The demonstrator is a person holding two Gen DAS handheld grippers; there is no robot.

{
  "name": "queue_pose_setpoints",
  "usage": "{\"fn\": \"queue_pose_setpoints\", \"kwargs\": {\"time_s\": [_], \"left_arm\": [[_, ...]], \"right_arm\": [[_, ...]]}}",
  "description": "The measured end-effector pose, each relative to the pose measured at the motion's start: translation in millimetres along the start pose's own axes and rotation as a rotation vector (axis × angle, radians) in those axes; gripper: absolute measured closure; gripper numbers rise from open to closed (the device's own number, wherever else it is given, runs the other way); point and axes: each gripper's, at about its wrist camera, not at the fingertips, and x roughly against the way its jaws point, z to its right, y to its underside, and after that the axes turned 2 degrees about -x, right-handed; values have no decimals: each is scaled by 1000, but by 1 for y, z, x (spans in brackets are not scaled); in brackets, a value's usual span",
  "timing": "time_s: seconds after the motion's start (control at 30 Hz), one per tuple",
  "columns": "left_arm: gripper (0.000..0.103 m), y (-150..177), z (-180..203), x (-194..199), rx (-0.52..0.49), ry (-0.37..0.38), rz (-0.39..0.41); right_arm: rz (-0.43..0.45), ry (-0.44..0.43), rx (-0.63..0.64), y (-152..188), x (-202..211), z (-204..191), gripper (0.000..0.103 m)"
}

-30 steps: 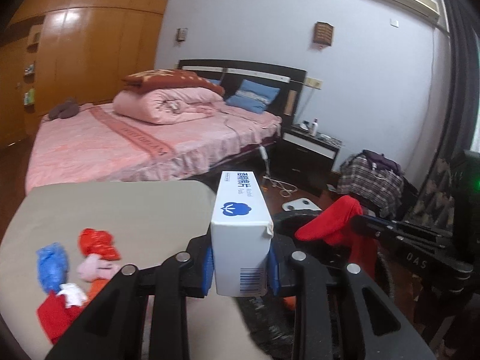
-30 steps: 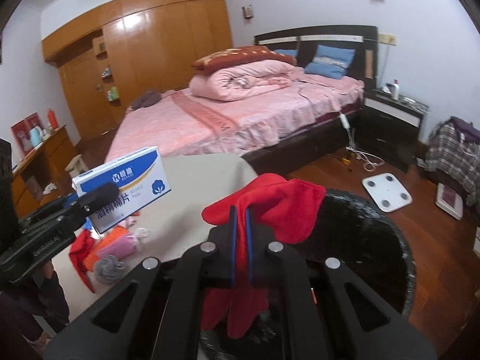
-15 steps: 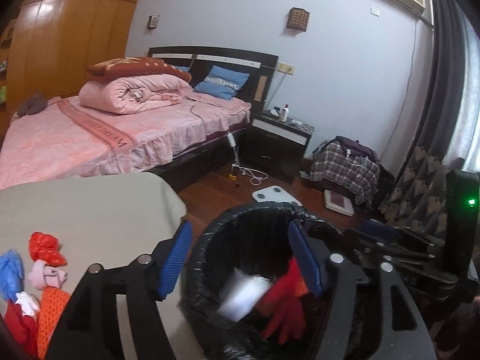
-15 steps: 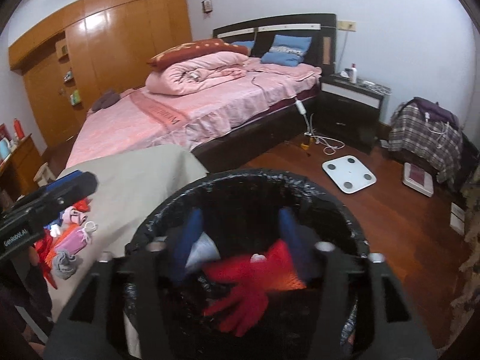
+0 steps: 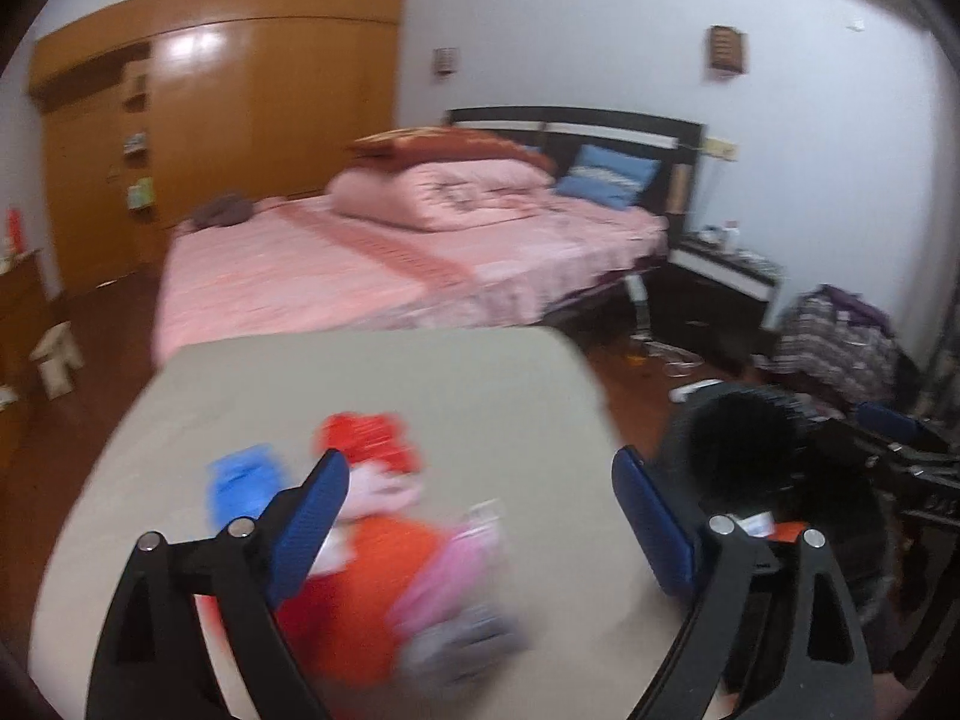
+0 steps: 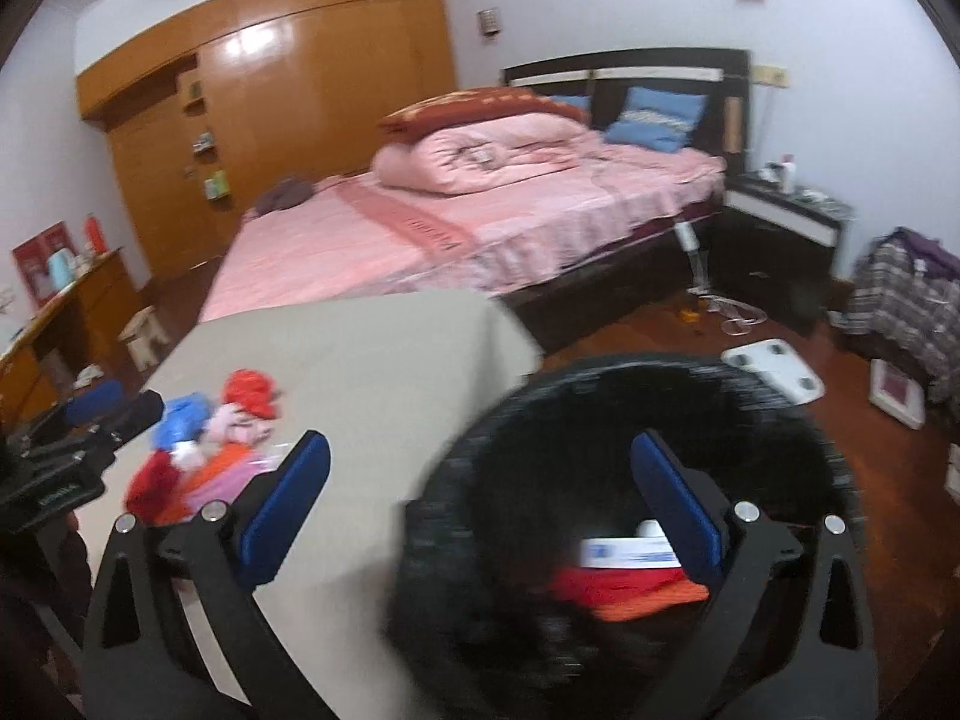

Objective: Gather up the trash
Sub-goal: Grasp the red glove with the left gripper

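My left gripper (image 5: 480, 483) is over the beige table (image 5: 372, 384), jaws still opening and nothing between them. Below it lies a blurred pile of trash (image 5: 384, 546): red, blue, pink, orange and grey bits. My right gripper (image 6: 480, 468), also still opening and empty, straddles the table's edge and the black-lined trash bin (image 6: 630, 420). Inside the bin lie the white and blue box (image 6: 624, 551) and the red cloth (image 6: 618, 588). The left view has the bin (image 5: 744, 438) at its right; the right view has the trash pile (image 6: 210, 450) at its left, beside the left gripper (image 6: 102, 414).
A pink bed (image 5: 408, 264) stands behind the table, a wooden wardrobe (image 5: 240, 120) along the far wall. A dark nightstand (image 6: 786, 228), a white scale (image 6: 774, 369) on the wood floor and a plaid bag (image 6: 912, 294) are to the right.
The left gripper let the white and blue box drop into the bin and swung left over the table's trash pile. The right gripper released the red cloth into the bin. Both jaws spread wide.
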Motion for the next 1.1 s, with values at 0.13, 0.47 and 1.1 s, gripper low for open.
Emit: {"fn": "queue_pose_setpoints", "kwargs": {"time_s": [0.13,0.47,1.1], "left_arm": [[15,25,-45,8,33,-110,-36],[21,73,-102,3,117,-175,-127],[90,89,-100,-29,176,10,-196]], "right_arm": [[-20,-70,42,5,-16,-43,5],[-60,-132,126,21,-49,-112,5],[-115,-121,181,37,-65,-128,5]]}}
